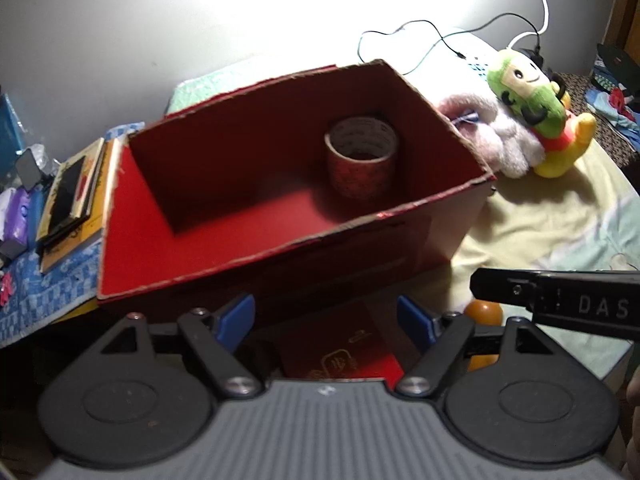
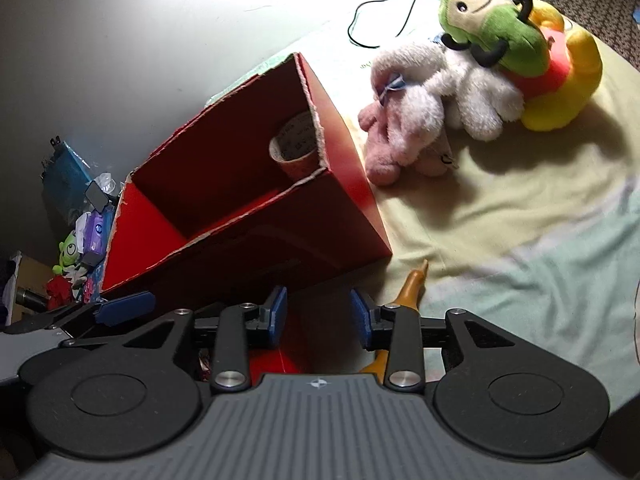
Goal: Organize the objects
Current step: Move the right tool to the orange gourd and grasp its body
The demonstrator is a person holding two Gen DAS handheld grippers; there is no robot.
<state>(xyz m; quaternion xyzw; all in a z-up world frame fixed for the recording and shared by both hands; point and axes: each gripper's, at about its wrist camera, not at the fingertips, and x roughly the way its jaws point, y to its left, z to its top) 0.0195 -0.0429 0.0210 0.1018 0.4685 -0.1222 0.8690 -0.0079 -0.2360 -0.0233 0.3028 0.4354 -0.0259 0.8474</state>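
An open red cardboard box stands on the bed, with a roll of tape upright in its far right corner; box and tape also show in the right wrist view. My left gripper is open and empty, just in front of the box's near wall. My right gripper is open and empty, near the box's corner. An orange gourd-shaped object lies beside its right finger. A green plush, a white plush and a yellow plush lie right of the box.
A red card or lid lies below the left gripper. Books and small items sit left of the box. Cables run along the wall. The yellow-green bedsheet stretches to the right.
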